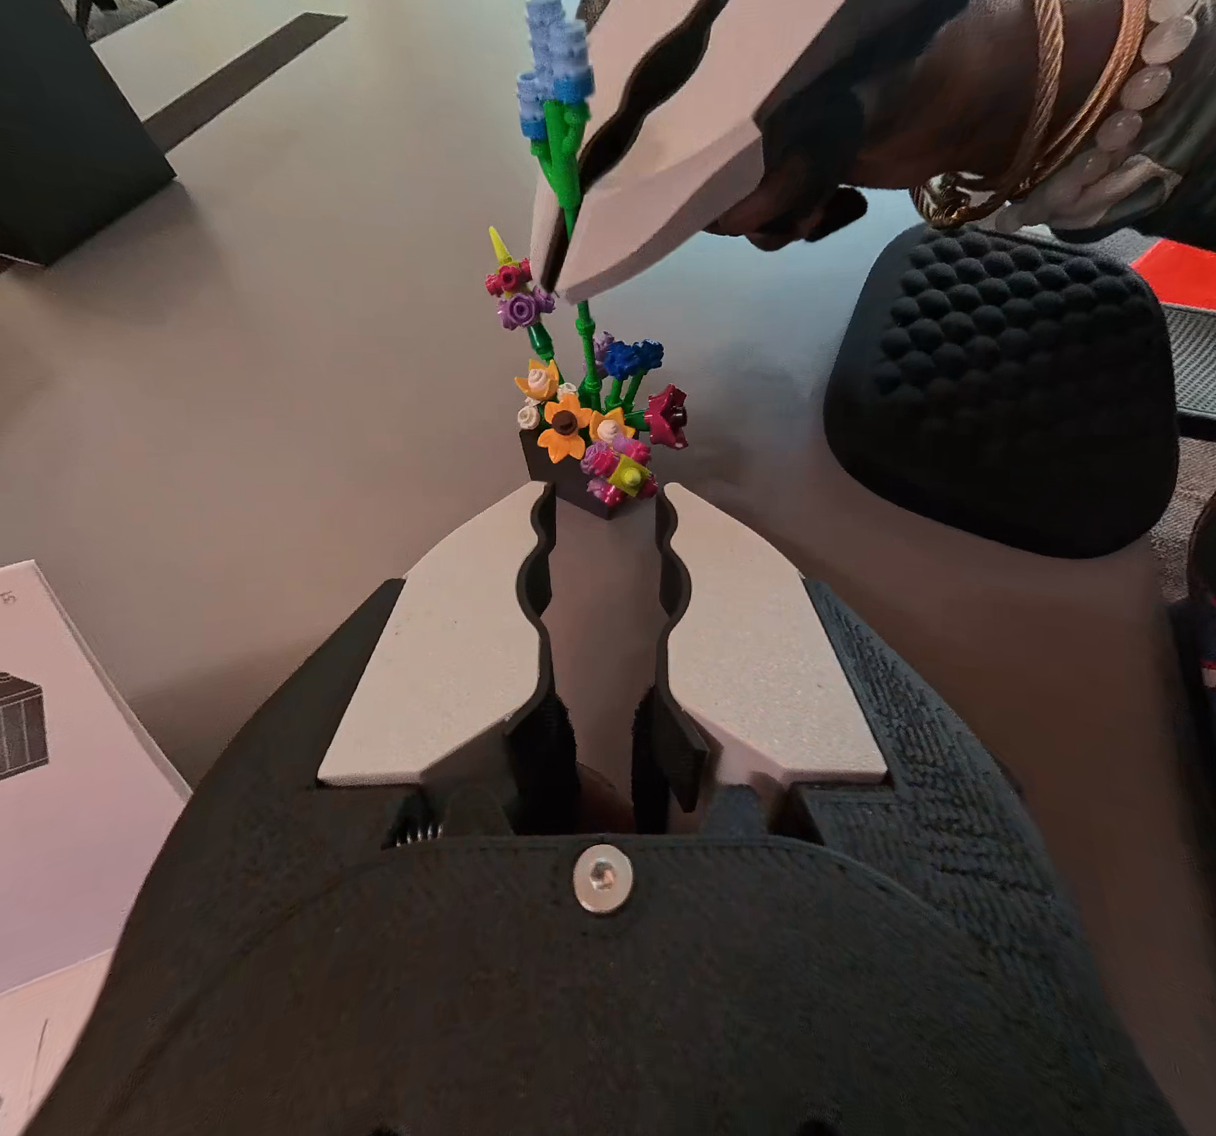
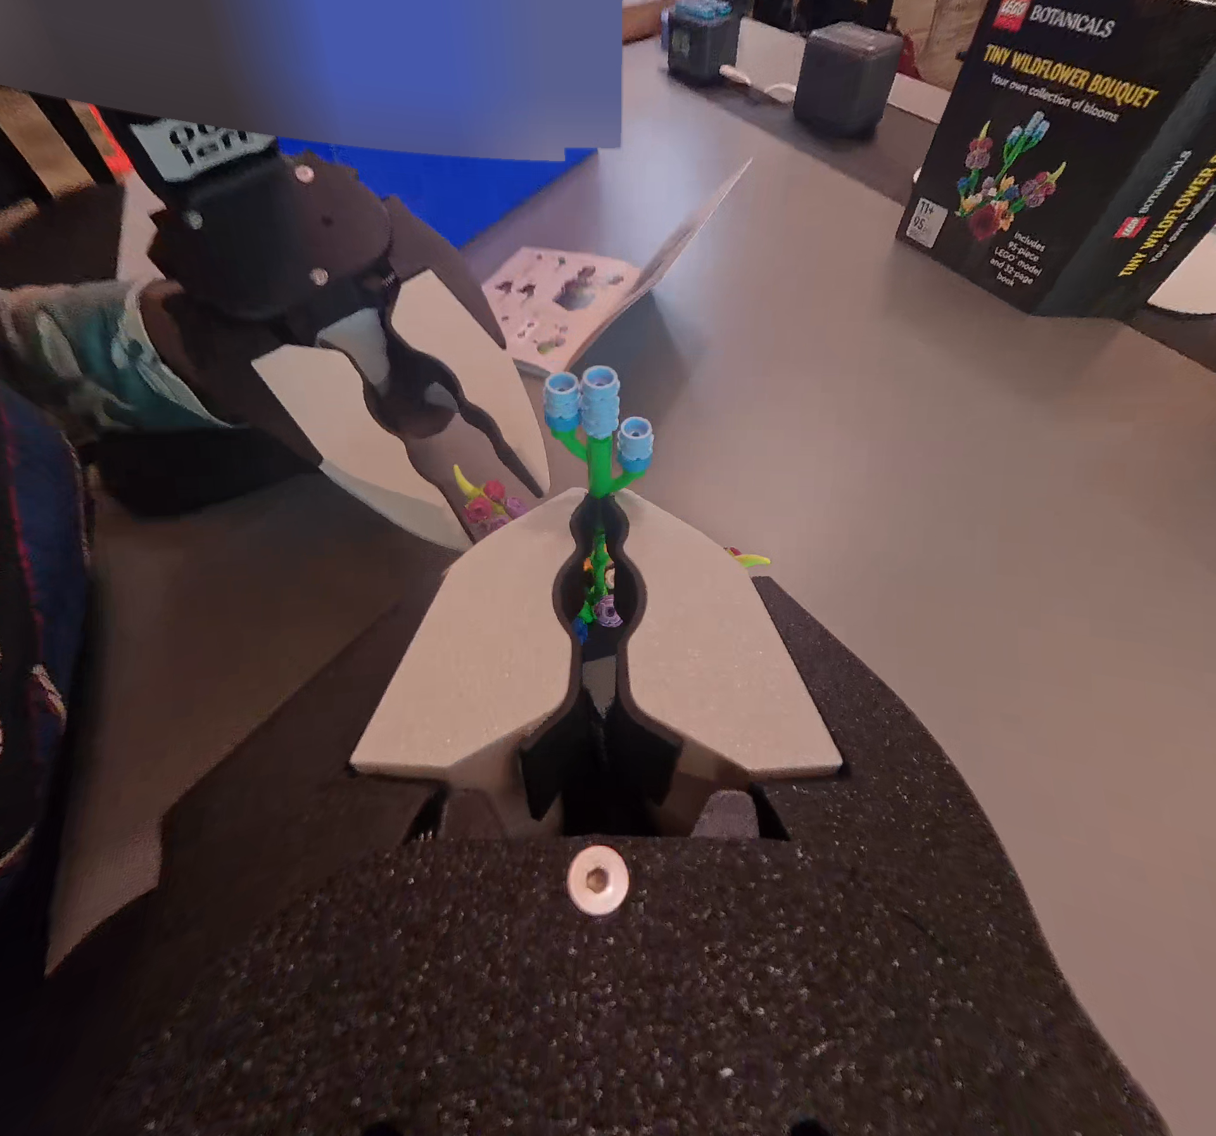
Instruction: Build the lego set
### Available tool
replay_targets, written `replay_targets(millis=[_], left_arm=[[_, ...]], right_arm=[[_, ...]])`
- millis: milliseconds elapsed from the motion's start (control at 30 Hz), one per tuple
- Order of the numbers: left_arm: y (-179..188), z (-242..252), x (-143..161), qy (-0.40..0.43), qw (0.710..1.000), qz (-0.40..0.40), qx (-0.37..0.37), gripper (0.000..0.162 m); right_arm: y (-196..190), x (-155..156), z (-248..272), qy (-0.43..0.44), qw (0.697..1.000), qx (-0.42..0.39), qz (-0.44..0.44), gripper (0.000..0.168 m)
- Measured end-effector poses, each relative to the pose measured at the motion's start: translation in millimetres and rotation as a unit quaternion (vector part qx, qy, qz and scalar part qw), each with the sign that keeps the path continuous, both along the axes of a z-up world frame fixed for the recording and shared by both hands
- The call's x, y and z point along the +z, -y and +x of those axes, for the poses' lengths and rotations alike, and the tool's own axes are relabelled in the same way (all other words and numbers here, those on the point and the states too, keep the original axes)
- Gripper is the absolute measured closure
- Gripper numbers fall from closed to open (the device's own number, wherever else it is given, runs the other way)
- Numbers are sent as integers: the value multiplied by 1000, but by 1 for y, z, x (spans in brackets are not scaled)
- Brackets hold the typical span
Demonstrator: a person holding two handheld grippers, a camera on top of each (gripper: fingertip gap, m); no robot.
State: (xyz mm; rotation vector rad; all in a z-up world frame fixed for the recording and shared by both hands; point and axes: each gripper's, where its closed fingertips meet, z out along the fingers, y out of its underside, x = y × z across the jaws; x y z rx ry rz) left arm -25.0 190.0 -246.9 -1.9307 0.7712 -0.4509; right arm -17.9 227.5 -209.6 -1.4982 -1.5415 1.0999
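The lego set's small bouquet of plastic brick flowers on a dark block base (image 1: 595,446) stands on the pale grey table (image 1: 276,341), just beyond the tips of the left gripper (image 1: 605,499). That gripper's two pale fingers (image 1: 454,630) are spread apart with bare tabletop between them; they hold nothing, and the base sits at the mouth of the gap, whether touching cannot be told.

One tall bright-green stem with three light-blue ridged flower heads (image 1: 553,71) rises from the bouquet, its long axis close to upright and leaning slightly left toward the top in the left wrist view. The right gripper (image 1: 559,288) comes down from the upper right and is clamped on this stem partway up, fingertips pointing down toward the base. In the right wrist view the three blue heads (image 2: 599,406) stand just past the closed tips of the right gripper (image 2: 602,499).

Left of the bouquet the table lies open as far as a white instruction page (image 1: 59,742) at the near left edge. To the right, a black dimpled cushion (image 1: 1007,393) lies near, well apart from the flowers.

Farther off in the right wrist view are one open instruction booklet (image 2: 579,295), one dark printed lego box (image 2: 1053,137) standing upright, and two small dark cube-shaped devices (image 2: 842,77).
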Motion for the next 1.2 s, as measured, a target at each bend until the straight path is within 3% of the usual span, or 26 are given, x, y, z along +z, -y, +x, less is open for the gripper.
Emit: replay_targets(millis=[167, 500, 933, 1200], left_arm=[[0, 1, -1, 16, 1000, -7, 3, 137], [-3, 6, -1, 23, 1000, -7, 8, 155], [-8, 16, -6, 14, 1000, -22, 14, 151], [-11, 18, -4, 34, 999, -29, 17, 151]], right_arm=[[3, -10, -3, 38, 998, 10, 43, 165], [-1, -7, 0, 10, 1000, -9, 9, 165], [5, -13, 5, -28, 999, -1, -36, 166], [9, -13, 7, -21, 998, 27, 47, 165]])
